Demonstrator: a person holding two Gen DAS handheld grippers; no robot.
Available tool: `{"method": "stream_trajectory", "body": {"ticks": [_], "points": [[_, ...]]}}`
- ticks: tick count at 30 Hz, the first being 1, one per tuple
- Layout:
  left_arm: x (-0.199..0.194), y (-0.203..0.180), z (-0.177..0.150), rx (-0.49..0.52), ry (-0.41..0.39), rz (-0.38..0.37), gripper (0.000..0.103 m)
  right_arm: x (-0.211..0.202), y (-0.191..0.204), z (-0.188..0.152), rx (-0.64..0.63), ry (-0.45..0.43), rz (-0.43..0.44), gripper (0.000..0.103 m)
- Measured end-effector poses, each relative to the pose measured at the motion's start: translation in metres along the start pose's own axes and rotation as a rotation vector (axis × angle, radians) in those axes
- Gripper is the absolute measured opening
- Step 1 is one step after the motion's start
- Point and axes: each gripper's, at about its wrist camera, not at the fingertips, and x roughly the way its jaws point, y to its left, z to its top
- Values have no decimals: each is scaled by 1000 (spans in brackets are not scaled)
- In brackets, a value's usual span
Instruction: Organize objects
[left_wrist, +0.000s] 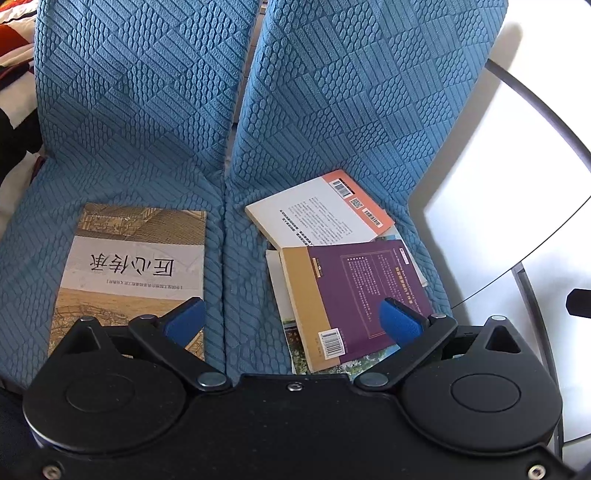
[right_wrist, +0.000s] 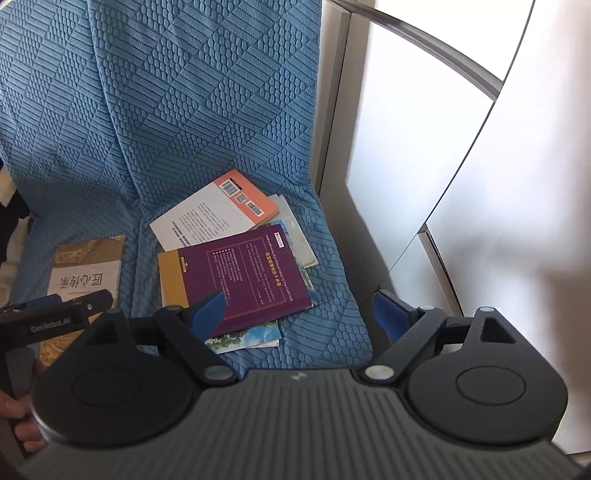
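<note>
Left wrist view: the left gripper (left_wrist: 291, 319) has its fingers spread wide and empty above the blue quilted sofa cover (left_wrist: 155, 129). A tan landscape-cover book (left_wrist: 136, 266) lies lower left; a purple-and-mustard book (left_wrist: 354, 295) tops the pile at lower right.

Right wrist view: the right gripper (right_wrist: 299, 314) also has its fingers apart and empty, the purple-and-mustard book (right_wrist: 240, 280) at centre left, overlapping an orange-and-white book (right_wrist: 218, 210).

1. Sofa cover (left_wrist: 155, 122): blue, quilted in ribbed and pebbled patches.
2. Left book (left_wrist: 136, 266): tan and beige, black characters.
3. Top book (left_wrist: 354, 291): purple with mustard band.
4. Rear book (left_wrist: 321, 210): white, orange strip.
5. Pads (left_wrist: 400, 321): blue.
</note>
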Motion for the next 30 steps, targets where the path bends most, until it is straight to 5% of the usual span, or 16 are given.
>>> {"method": "stream_trajectory", "body": {"ticks": [15, 30], "points": [[14, -18, 12, -24, -39, -40, 101, 64, -1, -21, -89, 5, -97, 89], [69, -23, 2, -31, 22, -32, 96, 150, -50, -23, 166, -7, 164, 89]]}}
